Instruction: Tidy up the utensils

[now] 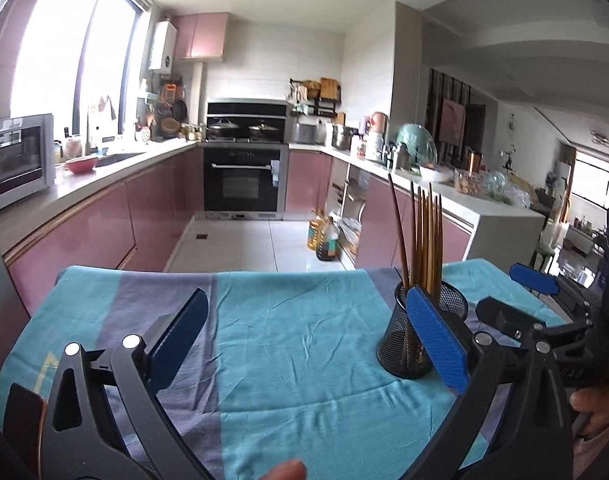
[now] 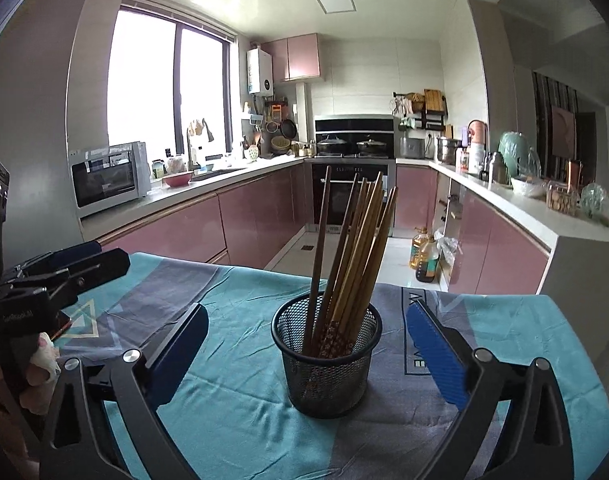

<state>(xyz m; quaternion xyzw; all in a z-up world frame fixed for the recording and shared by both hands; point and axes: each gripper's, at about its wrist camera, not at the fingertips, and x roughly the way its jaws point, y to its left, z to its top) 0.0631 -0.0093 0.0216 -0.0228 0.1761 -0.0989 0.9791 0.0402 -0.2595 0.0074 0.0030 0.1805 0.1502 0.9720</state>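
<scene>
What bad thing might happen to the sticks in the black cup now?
The tall chopsticks lean to one side in the light mesh cup, so a bump from the open right tongs might tip it. The left tongs are open close beside the cup too, and the cloth could slide.

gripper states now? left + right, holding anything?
Left gripper: open, empty.
Right gripper: open, holding nothing; mesh cup of chopsticks stands between its fingers, untouched.
</scene>
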